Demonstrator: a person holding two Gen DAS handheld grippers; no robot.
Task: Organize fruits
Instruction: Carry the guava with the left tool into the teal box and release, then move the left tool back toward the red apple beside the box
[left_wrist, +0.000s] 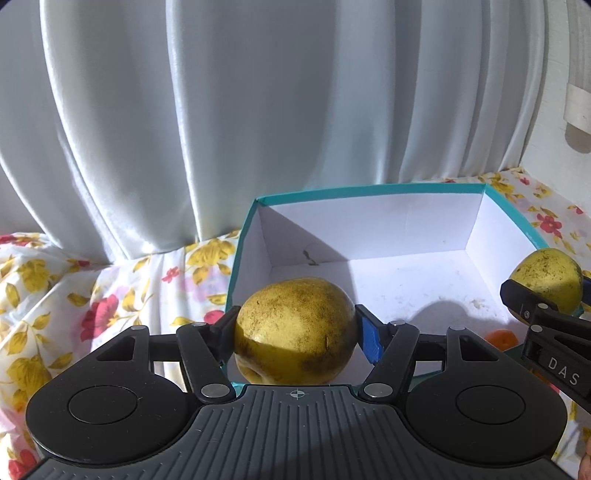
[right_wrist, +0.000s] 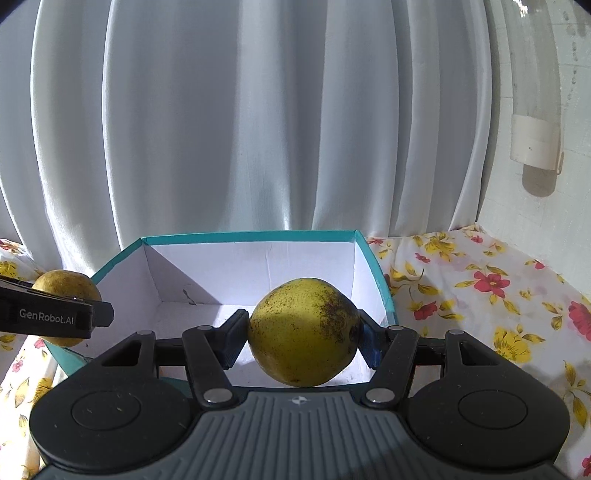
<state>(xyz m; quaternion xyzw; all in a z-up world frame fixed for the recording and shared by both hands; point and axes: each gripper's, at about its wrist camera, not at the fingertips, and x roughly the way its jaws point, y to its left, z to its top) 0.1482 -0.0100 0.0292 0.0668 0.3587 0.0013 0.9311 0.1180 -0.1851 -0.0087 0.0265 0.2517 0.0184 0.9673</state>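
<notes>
- Fruits in play: two speckled yellow-green pears, both in the air, neither yet in the teal box (left_wrist: 369, 192).
- Left gripper (left_wrist: 295, 332) is clamped on the left pear (left_wrist: 295, 328), fingers pressing its two sides, just above the box's near-left rim.
- Right gripper (right_wrist: 303, 332) likewise squeezes the right pear (right_wrist: 303, 328), held over the box's near edge toward its right side.
- Box contents: the white floor that shows in both views is bare, apart from a small dark speck near the back-left corner; the part hidden behind the pears cannot be judged.
- An orange fruit (left_wrist: 500, 338) peeks out just outside the box's near-right corner, on the floral cloth (left_wrist: 55, 295).
- Progress, as I judge it: early. Both pears are picked up but undelivered; lowering and releasing them inside the box remains, then the orange fruit.
</notes>
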